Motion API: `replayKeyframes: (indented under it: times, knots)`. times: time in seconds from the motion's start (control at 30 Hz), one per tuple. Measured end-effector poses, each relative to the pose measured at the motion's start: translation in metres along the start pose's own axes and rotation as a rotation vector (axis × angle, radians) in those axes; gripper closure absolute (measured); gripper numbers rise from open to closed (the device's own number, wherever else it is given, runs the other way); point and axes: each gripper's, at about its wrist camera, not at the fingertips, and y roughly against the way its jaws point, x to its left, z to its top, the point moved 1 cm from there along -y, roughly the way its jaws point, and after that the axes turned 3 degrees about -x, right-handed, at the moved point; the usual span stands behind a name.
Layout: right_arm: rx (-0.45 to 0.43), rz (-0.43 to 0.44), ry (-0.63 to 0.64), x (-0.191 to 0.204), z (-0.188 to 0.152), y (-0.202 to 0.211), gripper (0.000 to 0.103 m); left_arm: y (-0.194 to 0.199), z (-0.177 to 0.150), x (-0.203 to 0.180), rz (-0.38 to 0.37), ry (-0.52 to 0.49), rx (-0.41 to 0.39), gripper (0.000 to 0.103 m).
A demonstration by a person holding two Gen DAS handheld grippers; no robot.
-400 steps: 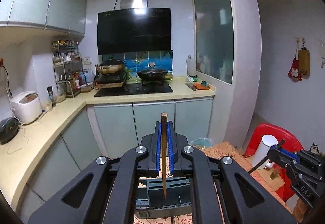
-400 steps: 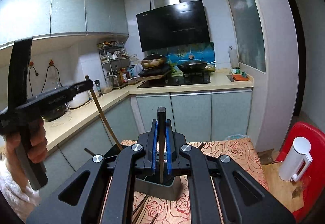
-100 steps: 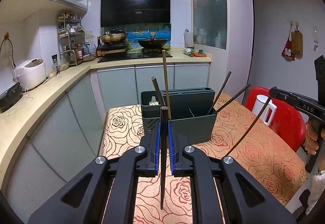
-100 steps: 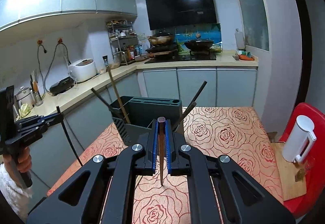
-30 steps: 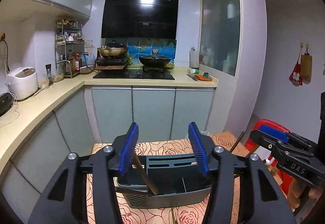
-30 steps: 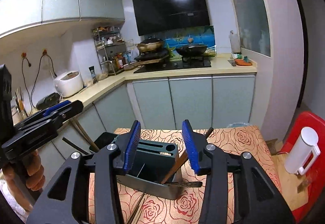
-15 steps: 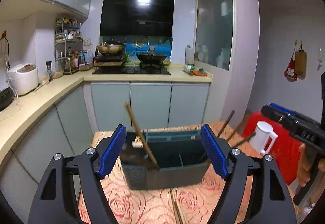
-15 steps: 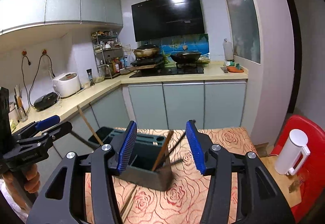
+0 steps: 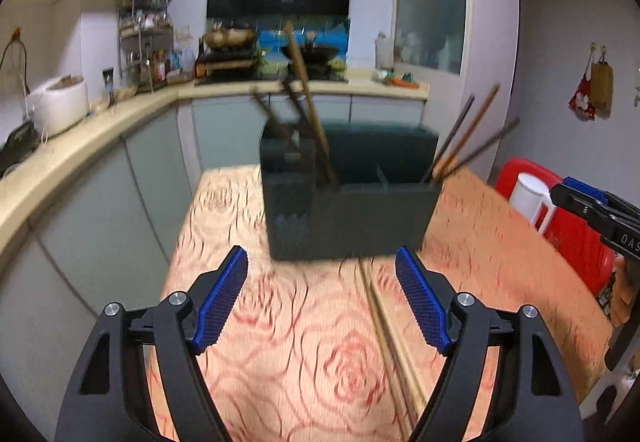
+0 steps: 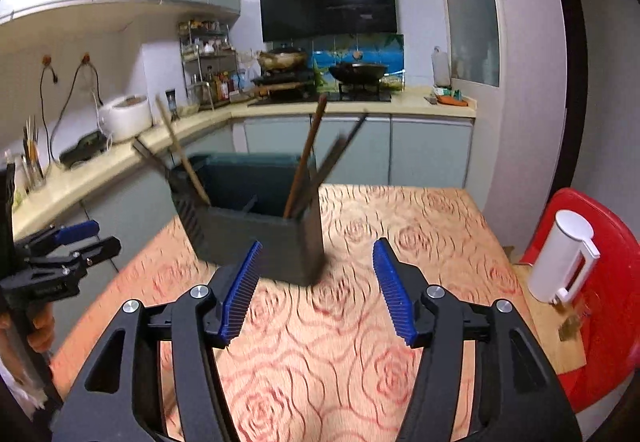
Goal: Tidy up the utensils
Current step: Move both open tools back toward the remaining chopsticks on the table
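The left hand-held gripper (image 9: 321,284) has its blue pads wide apart with nothing between them, above the rose-patterned desk (image 9: 280,342). The right hand-held gripper (image 10: 316,276) is empty too, its jaws opening. Ahead of both, on the desk, stands the dark utensil holder (image 9: 352,217), with chopsticks (image 9: 310,109) leaning in its compartments. One more chopstick (image 9: 384,322) lies flat on the desk just before the holder.
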Motion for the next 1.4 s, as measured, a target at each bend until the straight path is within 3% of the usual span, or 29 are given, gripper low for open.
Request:
replayKeyframes:
  times: [0.23,0.67,0.93,1.4]
  knots:
    - [0.090,0.023,-0.008,0.006,-0.051,0.001,0.047,-0.002,-0.053,-0.001,0.009,-0.044,0.088,0.029]
    - [0.183,0.044,-0.046,0.009,-0.092,-0.005,0.047,0.008,-0.115,-0.024,-0.069,-0.113,0.215,0.029]
    - [0.186,0.045,-0.048,0.009,-0.094,-0.005,0.047,0.021,-0.132,-0.051,-0.107,-0.195,0.214,0.029]
    - [0.203,0.054,-0.040,0.016,-0.101,-0.002,0.047,0.011,-0.142,-0.050,-0.069,-0.193,0.265,0.029]
